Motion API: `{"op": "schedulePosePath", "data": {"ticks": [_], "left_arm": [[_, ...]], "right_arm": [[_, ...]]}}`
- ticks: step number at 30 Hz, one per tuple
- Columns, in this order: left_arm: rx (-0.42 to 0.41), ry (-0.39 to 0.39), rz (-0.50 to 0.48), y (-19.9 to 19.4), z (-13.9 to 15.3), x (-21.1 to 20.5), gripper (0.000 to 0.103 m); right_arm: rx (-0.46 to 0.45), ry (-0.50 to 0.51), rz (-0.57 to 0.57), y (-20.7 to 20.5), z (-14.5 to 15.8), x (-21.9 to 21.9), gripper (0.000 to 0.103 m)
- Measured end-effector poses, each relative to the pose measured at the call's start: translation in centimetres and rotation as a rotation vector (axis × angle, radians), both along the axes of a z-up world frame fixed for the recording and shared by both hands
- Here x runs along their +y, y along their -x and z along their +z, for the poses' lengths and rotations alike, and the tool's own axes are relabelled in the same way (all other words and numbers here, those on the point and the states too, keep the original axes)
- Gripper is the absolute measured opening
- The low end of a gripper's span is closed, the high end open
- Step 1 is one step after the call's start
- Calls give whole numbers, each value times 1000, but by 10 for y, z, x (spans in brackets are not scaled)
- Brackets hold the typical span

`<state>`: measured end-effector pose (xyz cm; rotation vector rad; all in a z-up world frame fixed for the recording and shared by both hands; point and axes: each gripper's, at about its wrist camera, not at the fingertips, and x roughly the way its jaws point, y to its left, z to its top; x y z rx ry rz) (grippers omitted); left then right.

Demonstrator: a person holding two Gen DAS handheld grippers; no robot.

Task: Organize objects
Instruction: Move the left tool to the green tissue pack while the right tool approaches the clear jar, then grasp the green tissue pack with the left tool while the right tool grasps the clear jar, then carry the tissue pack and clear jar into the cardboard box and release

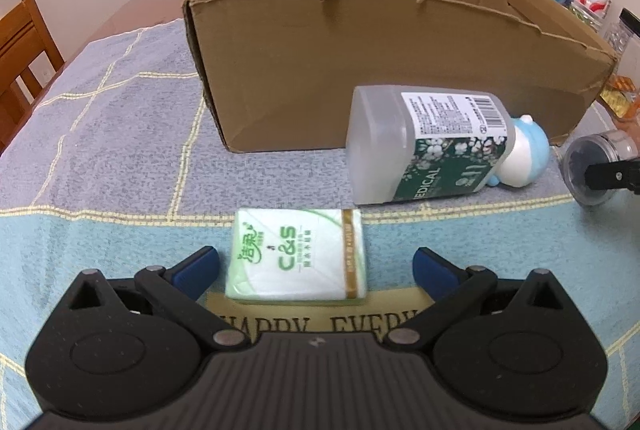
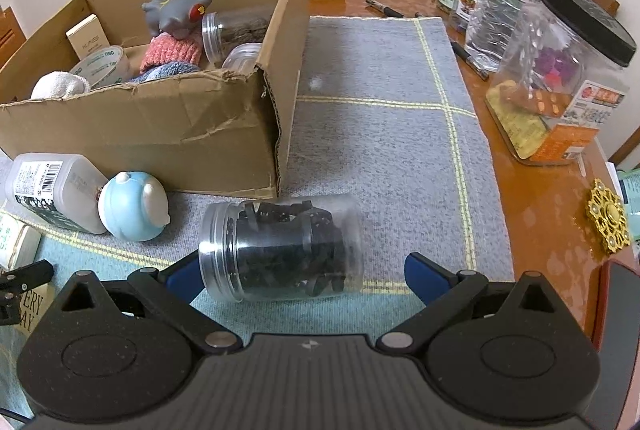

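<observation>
"C&S" on tissue pack (image 1: pixel 296 255), "EDICAL" on bottle (image 1: pixel 428 146), "KAISI" on sm. box (image 2: pixel 88 36)

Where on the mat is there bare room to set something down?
Free: the grey mat right of the cardboard box, up to the mat's edge. Crowded: in front of the box, with the bottle, blue toy, jar and tissue pack.

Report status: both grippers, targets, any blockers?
Left gripper open around tissue pack. Right gripper open around lying jar. Nothing blocking.
</observation>
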<state>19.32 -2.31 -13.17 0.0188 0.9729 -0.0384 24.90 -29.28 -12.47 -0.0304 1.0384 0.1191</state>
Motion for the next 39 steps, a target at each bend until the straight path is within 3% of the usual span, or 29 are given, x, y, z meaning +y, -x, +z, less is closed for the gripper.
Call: {"op": "schedulePosePath", "data": {"ticks": [2, 6, 12, 19, 22, 29, 34, 39], "left_arm": [[-1, 1, 2, 2, 1, -1, 101], [-18, 4, 30, 4, 4, 2, 86], [-22, 5, 39, 4, 8, 7, 72], [-15, 8, 29, 4, 9, 5, 72], [-15, 4, 25, 4, 10, 6, 65], [4, 29, -16, 1, 18, 10, 63], [9, 46, -119, 4, 44, 15, 63], [-23, 88, -190, 5, 92, 24, 64]], "right_arm": [[4, -5, 6, -3, -2, 0, 103], [8, -12, 22, -8, -4, 2, 103], [14, -6, 45, -14, -6, 11, 103], [55, 30, 52, -17, -15, 19, 89], [47, 47, 62, -15, -13, 21, 80], [62, 54, 79, -14, -4, 22, 79], [70, 59, 145, -7, 15, 21, 79], [31, 58, 232, 4, 53, 23, 79]]}}
